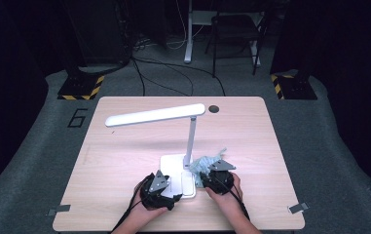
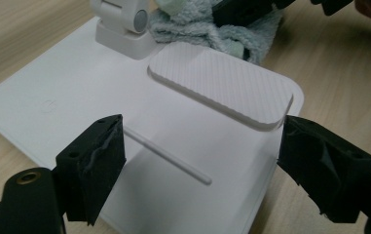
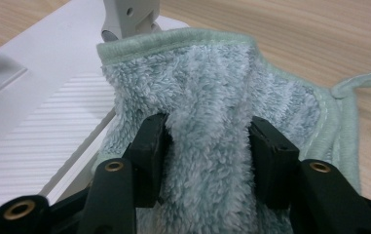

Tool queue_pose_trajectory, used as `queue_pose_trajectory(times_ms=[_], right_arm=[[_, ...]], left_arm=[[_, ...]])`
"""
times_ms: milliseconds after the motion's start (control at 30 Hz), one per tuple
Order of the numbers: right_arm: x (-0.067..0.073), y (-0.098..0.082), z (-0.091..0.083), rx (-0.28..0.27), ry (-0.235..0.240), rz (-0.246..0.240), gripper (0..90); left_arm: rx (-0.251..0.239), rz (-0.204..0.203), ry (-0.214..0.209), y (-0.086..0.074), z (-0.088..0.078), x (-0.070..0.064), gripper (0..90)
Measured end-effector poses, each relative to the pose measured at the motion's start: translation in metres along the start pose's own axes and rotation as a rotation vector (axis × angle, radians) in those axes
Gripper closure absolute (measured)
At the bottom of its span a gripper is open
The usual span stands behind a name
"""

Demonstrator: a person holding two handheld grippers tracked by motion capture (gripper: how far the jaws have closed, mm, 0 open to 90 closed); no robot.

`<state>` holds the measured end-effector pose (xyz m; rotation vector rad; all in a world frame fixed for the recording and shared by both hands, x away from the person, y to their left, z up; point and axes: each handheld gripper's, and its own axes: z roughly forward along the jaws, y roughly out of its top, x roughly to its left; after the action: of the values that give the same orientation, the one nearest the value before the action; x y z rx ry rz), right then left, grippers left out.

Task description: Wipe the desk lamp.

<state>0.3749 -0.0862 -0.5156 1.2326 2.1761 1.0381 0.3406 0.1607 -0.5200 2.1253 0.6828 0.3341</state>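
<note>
One cloth (image 3: pixel 217 112), pale green-blue terry with a stitched hem, bunched on the table (image 1: pixel 124 146) just beside the right edge of the lamp base (image 2: pixel 76 97), near the foot of the lamp stem (image 1: pixel 191 136); a fold of it rises between the jaws of the right gripper (image 3: pixel 205 146), pile touching both inner faces, jaws part-way apart; whether the pads press on the fold cannot be told; one hemmed corner trails off onto bare wood at the right of the right gripper view.

One desk lamp, white; flat rectangular base carrying a raised ribbed pad (image 2: pixel 222 85) and a thin raised line; hinge block at the rear; long lamp head (image 1: pixel 154 115) reaching toward the left of the high view, above the table.

One left gripper (image 2: pixel 200 161), jaws wide apart, straddling the near corner of the lamp base, nothing clamped.

One round dark grommet (image 1: pixel 213 108) in the far table edge.

No containers on the table.
</note>
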Motion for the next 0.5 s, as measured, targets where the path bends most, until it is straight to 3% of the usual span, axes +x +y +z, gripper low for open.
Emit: queue_pose_trajectory(times_ms=[100,133,200,267,500], right_arm=[[0.001,0.0,0.0,0.002,-0.002,0.004,52.1],[0.001,0.0,0.001,-0.002,-0.003,0.003,52.0],[0.0,0.001,0.001,0.008,0.003,-0.016,50.8],[-0.002,0.001,0.002,0.005,0.004,-0.009,50.3],[0.001,0.002,0.002,0.02,-0.005,-0.01,51.9]], left_arm=[[0.001,0.007,-0.019,0.001,0.004,-0.002,18.9],[-0.002,0.018,0.007,0.001,0.007,-0.004,19.3],[0.016,0.042,0.005,0.003,0.008,-0.005,16.2],[0.009,0.026,0.015,0.003,0.01,-0.005,15.5],[0.024,0.026,0.007,0.005,0.011,-0.004,14.7]])
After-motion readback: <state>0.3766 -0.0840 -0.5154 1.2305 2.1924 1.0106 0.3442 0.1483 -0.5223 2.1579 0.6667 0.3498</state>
